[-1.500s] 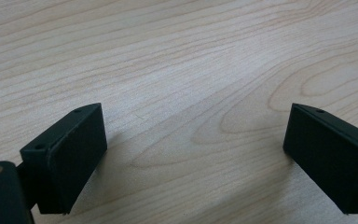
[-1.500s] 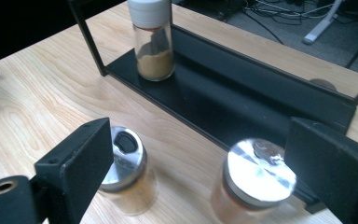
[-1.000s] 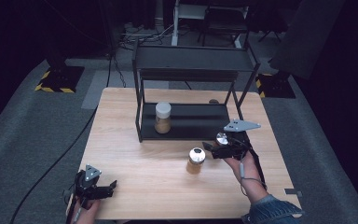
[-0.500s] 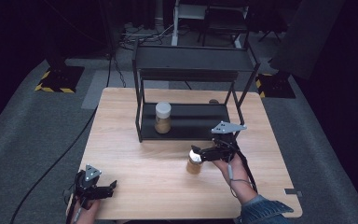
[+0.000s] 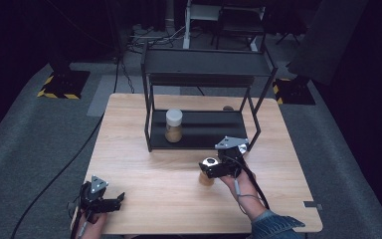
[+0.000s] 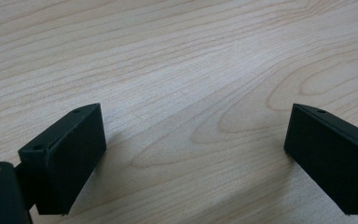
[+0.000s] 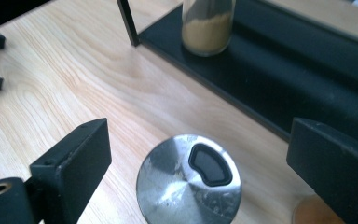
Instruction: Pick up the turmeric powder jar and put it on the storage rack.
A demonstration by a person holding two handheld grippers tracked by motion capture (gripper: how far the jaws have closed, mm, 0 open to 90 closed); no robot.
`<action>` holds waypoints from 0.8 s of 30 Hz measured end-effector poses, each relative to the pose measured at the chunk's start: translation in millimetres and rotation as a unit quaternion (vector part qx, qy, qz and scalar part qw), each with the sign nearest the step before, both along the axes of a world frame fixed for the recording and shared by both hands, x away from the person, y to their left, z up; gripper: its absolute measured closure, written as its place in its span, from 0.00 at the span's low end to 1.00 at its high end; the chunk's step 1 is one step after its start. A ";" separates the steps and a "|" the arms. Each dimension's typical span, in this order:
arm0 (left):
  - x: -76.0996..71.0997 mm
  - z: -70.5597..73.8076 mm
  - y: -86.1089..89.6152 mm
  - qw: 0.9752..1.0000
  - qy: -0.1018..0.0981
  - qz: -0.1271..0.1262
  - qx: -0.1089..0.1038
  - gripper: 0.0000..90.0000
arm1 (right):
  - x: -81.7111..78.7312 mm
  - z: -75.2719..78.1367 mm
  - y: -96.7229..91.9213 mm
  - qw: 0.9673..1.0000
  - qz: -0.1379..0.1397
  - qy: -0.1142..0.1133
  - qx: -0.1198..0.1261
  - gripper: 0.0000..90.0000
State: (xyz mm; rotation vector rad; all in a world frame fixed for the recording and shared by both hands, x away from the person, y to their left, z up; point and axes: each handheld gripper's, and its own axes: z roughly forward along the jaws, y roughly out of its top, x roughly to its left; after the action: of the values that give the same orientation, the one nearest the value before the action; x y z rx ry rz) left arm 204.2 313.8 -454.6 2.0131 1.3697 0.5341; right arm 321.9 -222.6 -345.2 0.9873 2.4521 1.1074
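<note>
a pale wooden table stands on grey carpet in a dark room.

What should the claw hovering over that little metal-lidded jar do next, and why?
Probably lower straight down and then close. In the right gripper view the right claw is open, its jaws standing on either side of the silver-lidded jar but above the lid, not touching it. The jar stands on the table in front of the black rack, so a short drop should bring the jaws alongside its body.
</note>
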 end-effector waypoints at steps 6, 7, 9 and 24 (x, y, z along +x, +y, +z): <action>0.0 0.0 0.0 1.000 0.000 0.000 0.000 0.06 | 5.1 -9.1 4.7 1.000 -0.001 0.016 -0.013 0.07; 0.0 0.0 0.0 1.000 0.000 0.000 0.000 0.06 | 6.3 -10.3 5.6 1.000 -0.002 0.019 -0.016 0.07; 0.0 0.0 0.0 1.000 0.000 0.000 0.000 0.06 | 9.2 -12.4 8.1 0.999 -0.002 0.027 -0.023 0.07; 0.0 0.0 0.0 1.000 0.000 0.000 0.000 0.06 | 23.5 -25.8 20.0 0.996 0.009 0.060 -0.059 0.18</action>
State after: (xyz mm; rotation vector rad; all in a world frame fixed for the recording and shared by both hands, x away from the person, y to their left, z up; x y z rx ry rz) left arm 204.3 313.8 -454.6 2.0135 1.3694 0.5341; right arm 345.4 -202.6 -371.0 1.0252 2.5916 0.9218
